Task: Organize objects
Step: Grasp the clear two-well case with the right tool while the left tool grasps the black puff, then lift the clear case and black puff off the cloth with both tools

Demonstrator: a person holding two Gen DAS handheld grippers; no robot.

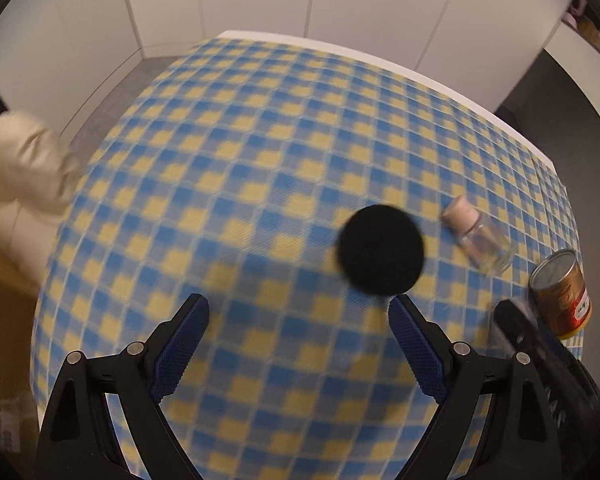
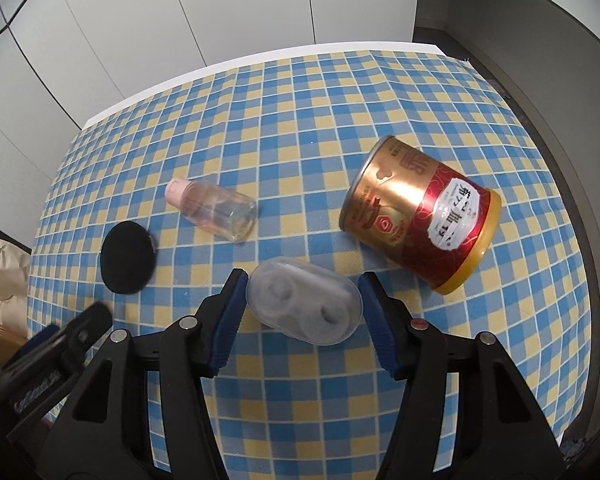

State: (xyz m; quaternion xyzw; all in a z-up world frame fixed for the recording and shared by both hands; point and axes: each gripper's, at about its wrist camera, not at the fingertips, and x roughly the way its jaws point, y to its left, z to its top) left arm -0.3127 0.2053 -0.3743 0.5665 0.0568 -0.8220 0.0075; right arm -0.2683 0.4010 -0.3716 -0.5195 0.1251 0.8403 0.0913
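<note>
My right gripper (image 2: 303, 280) is shut on a clear oval case (image 2: 304, 306) with two round wells, its blue pads pressing on both ends of it just above the checked cloth (image 2: 300, 120). A red and gold can (image 2: 420, 210) lies on its side to the right. To the left lie a clear bottle with a pink cap (image 2: 216, 210) and a black round pad (image 2: 129, 258). My left gripper (image 1: 298, 304) is open over bare cloth, nothing between its fingers. The black pad (image 1: 382, 250) lies just beyond its right fingertip, with the bottle (image 1: 476, 236) and can (image 1: 562, 292) farther right.
The blue and yellow cloth (image 1: 260, 160) covers a white table whose far edge (image 1: 380, 60) runs below white cabinet doors. A crumpled white bag (image 1: 24, 164) and a brown box (image 1: 0, 300) sit off the table's left side. The left wrist view is motion-blurred.
</note>
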